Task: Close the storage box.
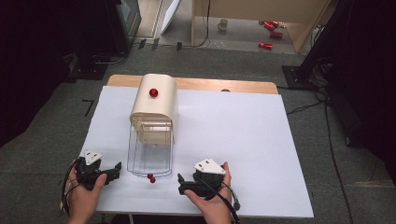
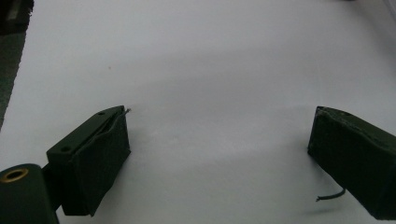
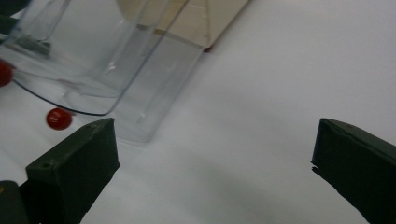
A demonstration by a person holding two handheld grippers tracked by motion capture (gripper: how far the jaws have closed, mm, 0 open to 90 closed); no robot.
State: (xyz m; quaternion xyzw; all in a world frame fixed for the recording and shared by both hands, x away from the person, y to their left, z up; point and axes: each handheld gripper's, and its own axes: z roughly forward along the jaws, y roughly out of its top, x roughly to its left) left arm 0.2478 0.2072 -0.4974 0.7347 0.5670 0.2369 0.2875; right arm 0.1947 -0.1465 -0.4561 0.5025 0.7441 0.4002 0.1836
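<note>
- While both grippers are held low at the near edge, a white table (image 1: 243,121) is seen.
- A beige box (image 1: 154,106) with its clear flap (image 1: 149,156) lies left of centre.
- The left gripper (image 1: 116,169) and right gripper (image 1: 180,183) are spread open, empty.
- A red ball (image 1: 151,178) rests between them.

Right gripper view: one red ball (image 3: 3,73) is cut by the left edge; the clear flap (image 3: 84,70) and the beige box (image 3: 196,18) both run off the top edge. The near jaw ends run out of frame at the bottom. High view: both forearms are cut by the bottom edge; the objects on the far floor (image 1: 270,32) are too small to identify.
</note>
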